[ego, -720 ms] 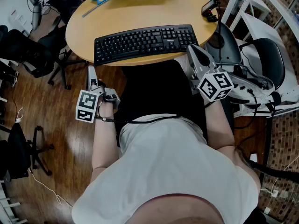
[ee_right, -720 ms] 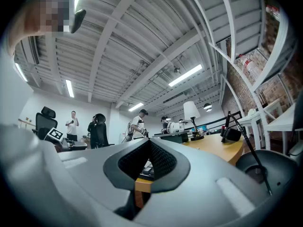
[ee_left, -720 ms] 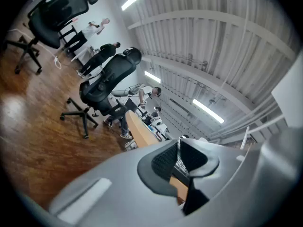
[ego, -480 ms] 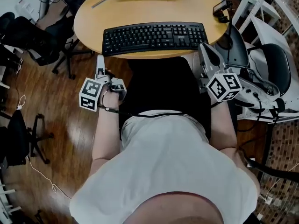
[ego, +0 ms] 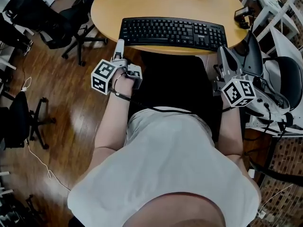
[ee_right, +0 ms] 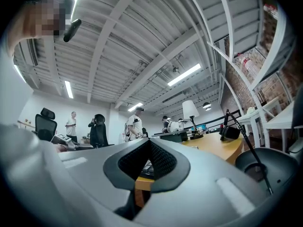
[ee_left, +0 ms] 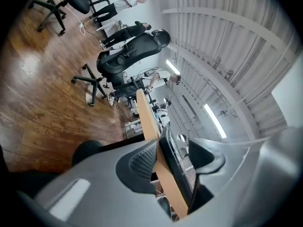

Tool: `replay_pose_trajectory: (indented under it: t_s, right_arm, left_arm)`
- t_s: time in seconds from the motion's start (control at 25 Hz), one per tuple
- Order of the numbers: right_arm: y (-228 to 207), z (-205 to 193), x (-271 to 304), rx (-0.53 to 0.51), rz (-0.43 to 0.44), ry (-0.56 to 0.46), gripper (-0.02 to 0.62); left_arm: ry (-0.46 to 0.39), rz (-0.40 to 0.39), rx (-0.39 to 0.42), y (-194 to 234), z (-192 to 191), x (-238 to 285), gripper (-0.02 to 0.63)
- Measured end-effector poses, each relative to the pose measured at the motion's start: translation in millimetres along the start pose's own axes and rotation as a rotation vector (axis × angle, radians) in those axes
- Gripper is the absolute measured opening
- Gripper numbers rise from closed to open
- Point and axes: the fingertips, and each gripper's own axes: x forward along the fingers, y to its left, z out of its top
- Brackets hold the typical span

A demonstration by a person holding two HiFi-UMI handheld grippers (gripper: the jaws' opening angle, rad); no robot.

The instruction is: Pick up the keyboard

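keyboard (ego: 173,32) lengthwise left-right, keys up

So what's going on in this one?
A seated person holds a hand-held gripper in each hand at the near edge of a round wooden table, where a black keyboard lies flat. The left hand-held gripper is open and lined up with the keyboard's left end, not pressing on it. The right hand-held gripper is shut and empty, just short of the right end. The keyboard is not yet lifted.
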Motion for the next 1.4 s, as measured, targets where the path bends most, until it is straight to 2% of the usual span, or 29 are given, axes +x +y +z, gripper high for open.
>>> replay_pose_trajectory:
  t_s: [0.24,0.36,0.44,0.76,1.04,1.2,1.28,1.4]
  right_arm:
    - [-1,-1,-1,0.006,-0.003,0.000,0.002]
    - [-2,-2,-1,0.012,-0.004,0.001,0.003]
    - [-2,-2,-1,0.013,-0.004,0.003,0.003]
    - [-5,-5,0,0.023,-0.011,0.007,0.003]
    - [-10,-4,0,0.029,-0.026,0.010,0.003]
    - [-23,-2,-4,0.048,-0.087,-0.009,0.003]
    - [-35,-7,0,0.092,-0.130,-0.021,0.004]
    - [-66,-15,-3,0.216,-0.204,-0.036,0.081]
  left_arm:
    - [0.028,0.028,-0.015,5,-5,14,0.458]
    - [0.047,0.033,-0.044,5,-11,17,0.357]
    - [0.045,0.022,-0.062,3,-11,16,0.336]
    - [0.068,-0.026,-0.146,3,-17,12,0.313]
    - [0.084,-0.060,-0.165,3,-15,-2,0.308]
    - [0.103,-0.061,-0.173,2,-14,-2,0.307]
    - [0.095,-0.057,-0.172,4,-7,-5,0.307]
    - [0.084,-0.058,-0.167,3,-7,-6,0.307]
